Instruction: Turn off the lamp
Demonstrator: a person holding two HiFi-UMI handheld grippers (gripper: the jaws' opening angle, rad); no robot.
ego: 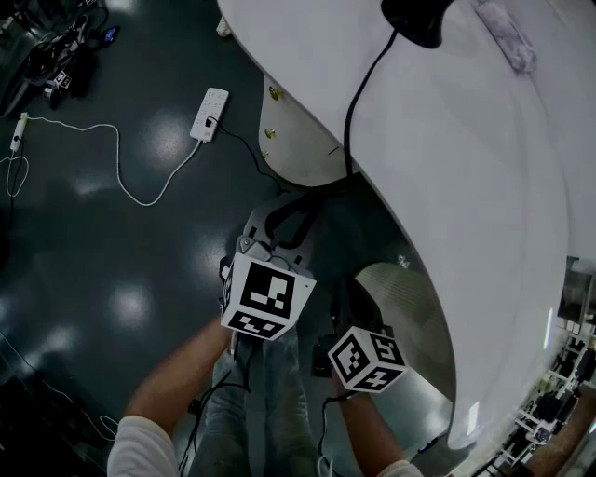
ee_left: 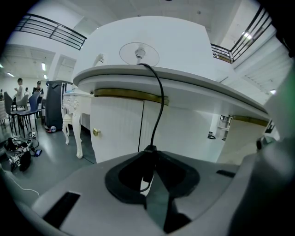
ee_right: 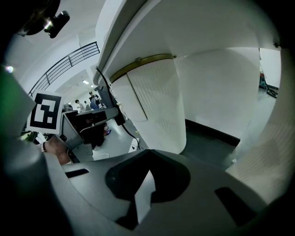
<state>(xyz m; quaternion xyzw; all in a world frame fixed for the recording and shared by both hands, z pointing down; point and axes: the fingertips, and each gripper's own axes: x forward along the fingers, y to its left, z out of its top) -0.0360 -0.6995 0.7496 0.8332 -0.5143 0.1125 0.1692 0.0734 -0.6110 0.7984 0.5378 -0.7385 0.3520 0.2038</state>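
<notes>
Black lamp [ego: 416, 20], one, stands on the white table [ego: 484, 233], back from its curved edge. One black cord [ego: 352, 102] runs from the lamp across the top, drops over the table edge and hangs down to the left gripper [ee_left: 150, 154].

Two grippers, one marker cube each: the left cube [ego: 267, 298] and the right cube [ego: 367, 359] sit side by side below the table edge, over the dark floor [ego: 93, 279].

Left gripper: jaws clenched on the cord. In the left gripper view the cord comes down straight into the jaw tips, with a thicker black piece of it between the pads. I can't tell if that piece is a switch.

Right gripper [ee_right: 147, 154]: jaw tips closed together with nothing between them. It points at the white table base and is apart from the cord.

One white power strip [ego: 209, 114] lies on the floor beside the table base. One white cable [ego: 121, 168] trails from it across the floor. One brass knob [ee_left: 96, 132] shows on the cabinet front under the table edge.
</notes>
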